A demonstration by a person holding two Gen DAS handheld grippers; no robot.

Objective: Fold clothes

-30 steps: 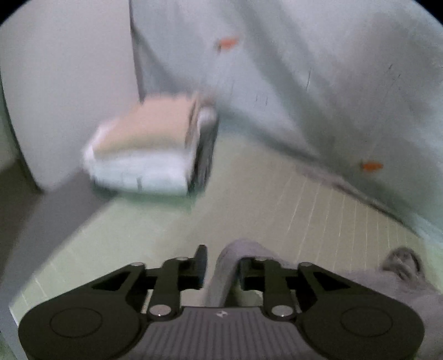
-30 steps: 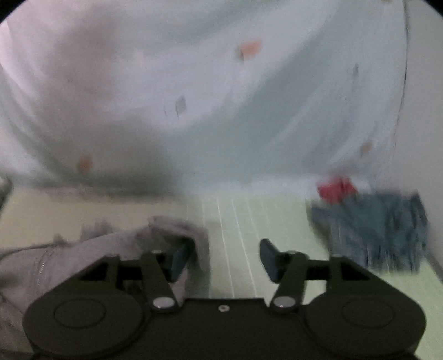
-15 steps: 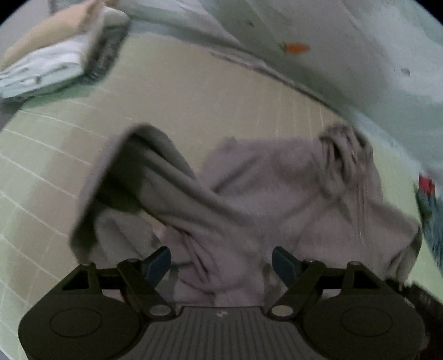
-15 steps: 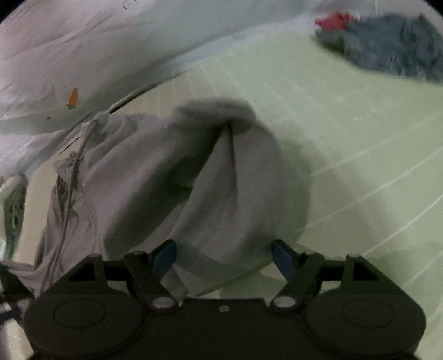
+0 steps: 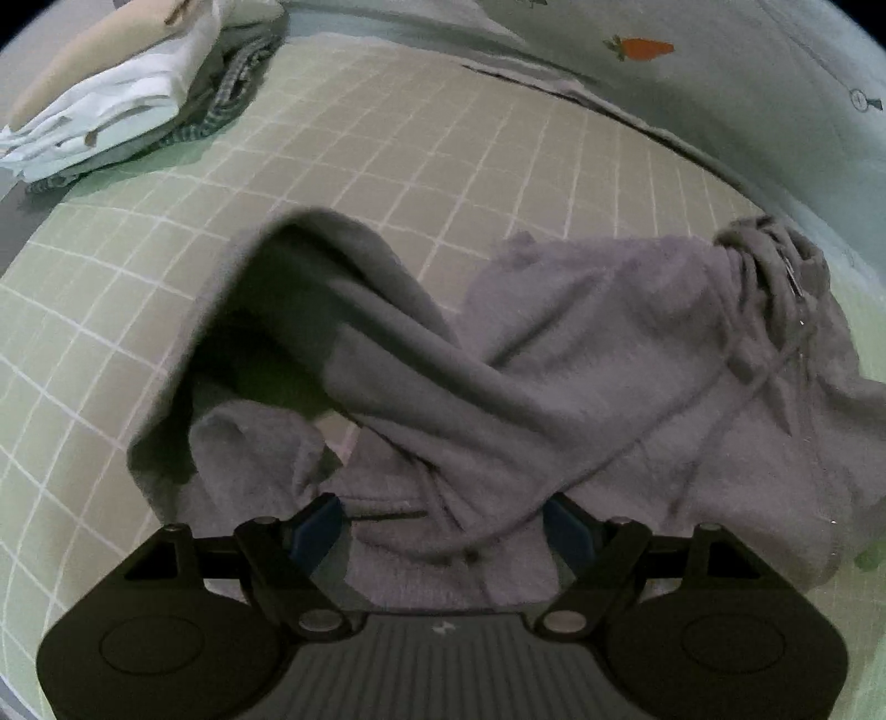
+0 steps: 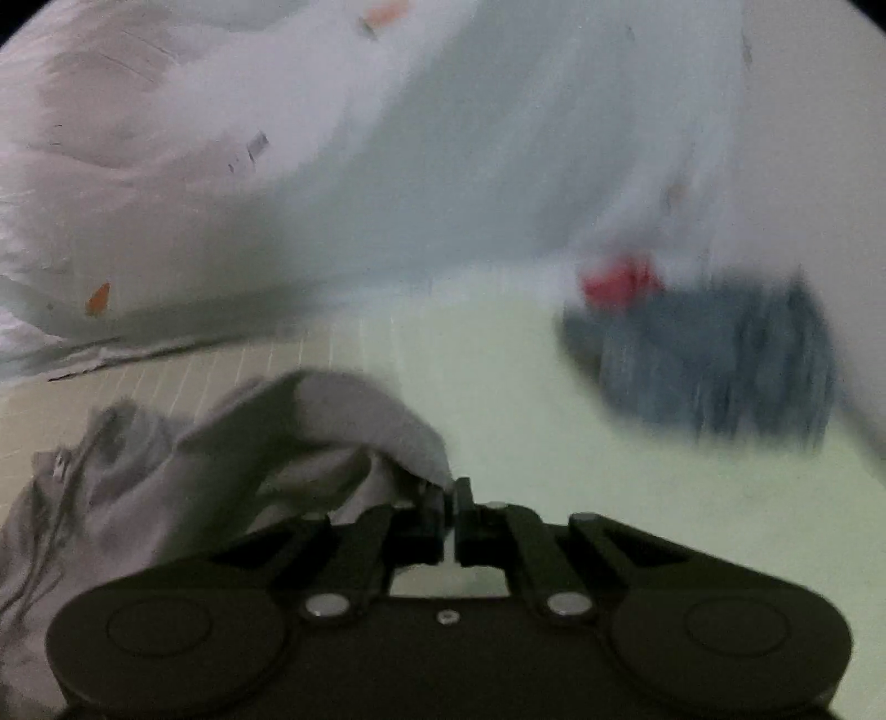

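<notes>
Lying crumpled on a pale green sheet (image 5: 498, 144) with a white grid, a grey hooded sweatshirt (image 5: 581, 354) is filling most of the left wrist view. One long fold of it is arching up and across from the upper left toward the lower right, casting a dark shadow beneath. Its bunched hood and drawcords (image 5: 775, 288) are sitting at the right side.

The left gripper (image 5: 443, 526) is hanging just above the near edge of the sweatshirt with its blue-padded fingers (image 5: 315, 526) spread wide apart, grasping nothing. A stack of folded clothes (image 5: 127, 94), white and beige over a striped piece, is resting well apart in the far left corner. Behind the sheet, a pale quilt printed with small carrots (image 5: 642, 49) is rising at the back.

The right wrist view is blurred. The right gripper (image 6: 449, 498) is clenched, its fingers nearly touching, and it seems to be pinching an edge of the sweatshirt (image 6: 332, 410), which is lifting in a hump just left of the fingertips. To the far right, a blue garment (image 6: 714, 360) with something red (image 6: 620, 282) behind it is lying near the edge of the sheet.
</notes>
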